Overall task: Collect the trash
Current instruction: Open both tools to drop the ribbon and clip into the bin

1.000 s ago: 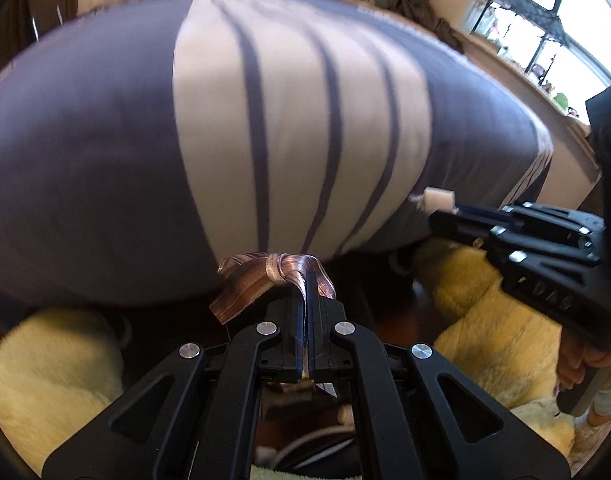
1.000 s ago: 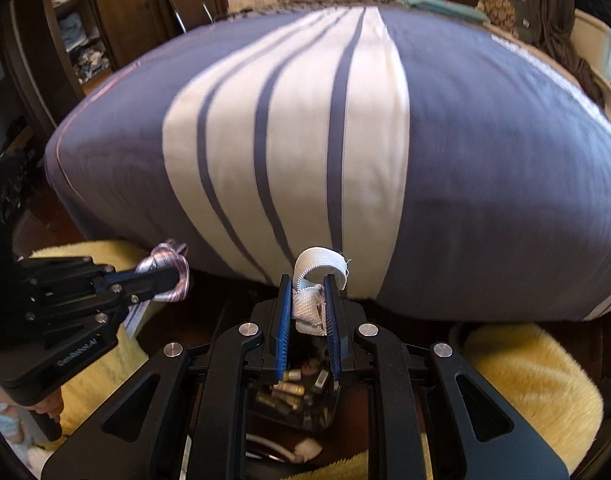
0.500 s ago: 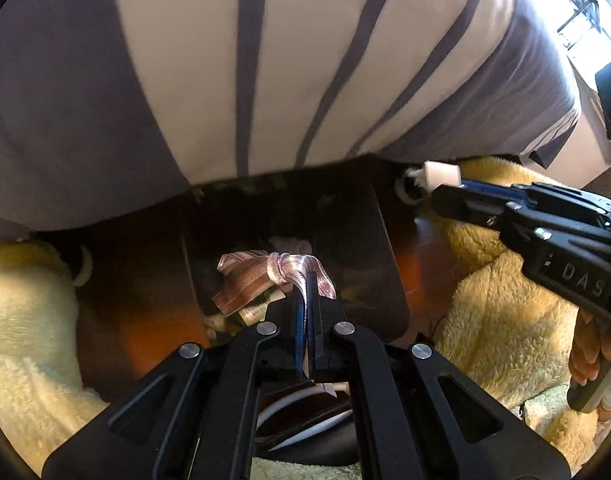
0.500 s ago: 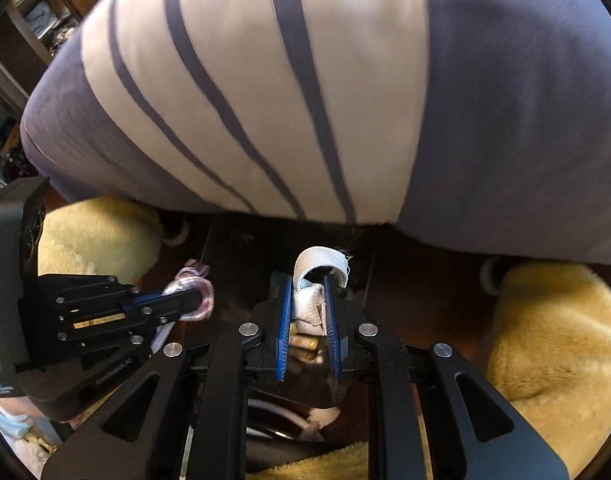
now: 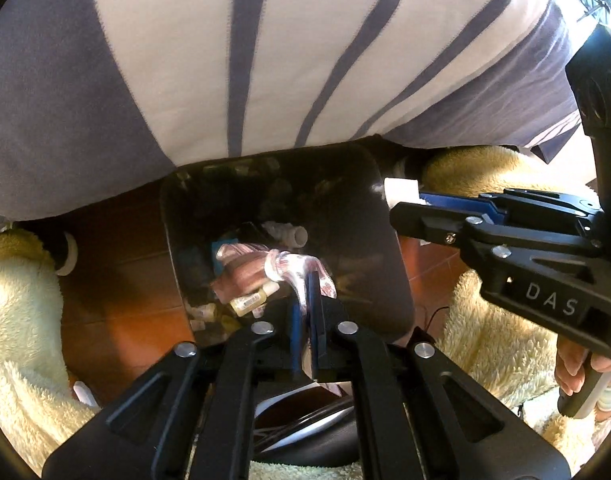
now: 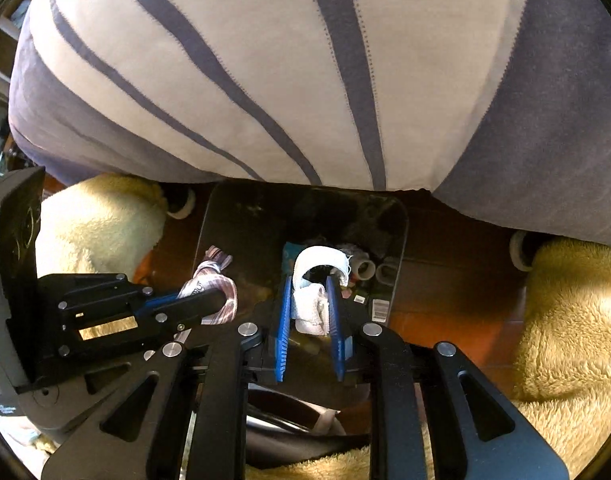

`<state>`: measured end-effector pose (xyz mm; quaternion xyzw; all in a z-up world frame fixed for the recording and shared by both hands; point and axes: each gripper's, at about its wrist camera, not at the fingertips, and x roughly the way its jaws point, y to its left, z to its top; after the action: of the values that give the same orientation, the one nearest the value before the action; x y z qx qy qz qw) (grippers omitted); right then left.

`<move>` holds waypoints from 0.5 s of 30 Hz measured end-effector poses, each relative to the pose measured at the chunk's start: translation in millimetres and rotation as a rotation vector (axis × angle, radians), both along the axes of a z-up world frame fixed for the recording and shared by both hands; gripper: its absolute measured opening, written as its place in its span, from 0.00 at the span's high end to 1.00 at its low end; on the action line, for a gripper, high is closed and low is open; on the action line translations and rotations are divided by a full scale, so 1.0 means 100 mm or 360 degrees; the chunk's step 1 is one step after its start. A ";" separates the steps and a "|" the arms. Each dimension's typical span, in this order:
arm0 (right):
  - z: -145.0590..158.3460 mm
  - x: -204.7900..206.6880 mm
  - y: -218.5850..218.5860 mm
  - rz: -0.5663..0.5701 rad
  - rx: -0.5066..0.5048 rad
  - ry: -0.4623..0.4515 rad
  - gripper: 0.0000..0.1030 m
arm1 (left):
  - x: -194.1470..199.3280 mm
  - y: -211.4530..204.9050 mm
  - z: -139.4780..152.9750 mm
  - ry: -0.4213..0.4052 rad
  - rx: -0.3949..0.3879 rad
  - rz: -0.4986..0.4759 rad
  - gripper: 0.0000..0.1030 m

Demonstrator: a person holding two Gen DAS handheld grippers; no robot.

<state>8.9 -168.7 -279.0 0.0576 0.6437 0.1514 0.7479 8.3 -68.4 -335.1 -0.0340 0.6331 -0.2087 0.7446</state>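
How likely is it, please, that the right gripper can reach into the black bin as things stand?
Probably yes: the right gripper, fingers opening around a white cloth scrap, hangs directly over the open black bin, nothing between.

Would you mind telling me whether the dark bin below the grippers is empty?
No, the bin already holds trash, including small tubes and a barcoded item visible in the right wrist view.

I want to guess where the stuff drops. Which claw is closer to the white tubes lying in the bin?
The right claw: it hangs almost directly over the white tubes, holding white cloth. The left claw, with its shiny wrapper, sits farther off, near the bin's other side.
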 end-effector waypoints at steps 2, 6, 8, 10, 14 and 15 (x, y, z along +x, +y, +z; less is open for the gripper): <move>0.01 0.02 -0.01 -0.0018 0.0008 0.0002 0.70 | -0.01 0.00 0.00 0.0000 0.0007 0.0017 0.81; 0.06 0.02 -0.06 -0.0046 0.0022 -0.0026 0.61 | -0.03 0.04 0.06 -0.0035 0.0008 0.0034 0.61; 0.11 0.01 -0.08 -0.0060 0.0021 -0.0051 0.53 | -0.04 0.06 0.14 -0.0066 0.0019 0.0042 0.53; 0.17 0.00 -0.10 -0.0078 0.0015 -0.0082 0.42 | -0.06 0.07 0.21 -0.0099 0.0031 0.0047 0.38; 0.37 -0.04 -0.17 -0.0122 -0.0025 -0.0183 0.22 | -0.10 0.12 0.38 -0.0186 0.0050 0.0059 0.25; 0.42 -0.05 -0.19 -0.0133 -0.0036 -0.0208 0.20 | -0.11 0.14 0.42 -0.0206 0.0052 0.0063 0.19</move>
<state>4.0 -187.5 -236.6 0.0660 0.5922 0.1161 0.7947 -3.2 -54.9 -292.9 -0.0209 0.5861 -0.1854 0.7884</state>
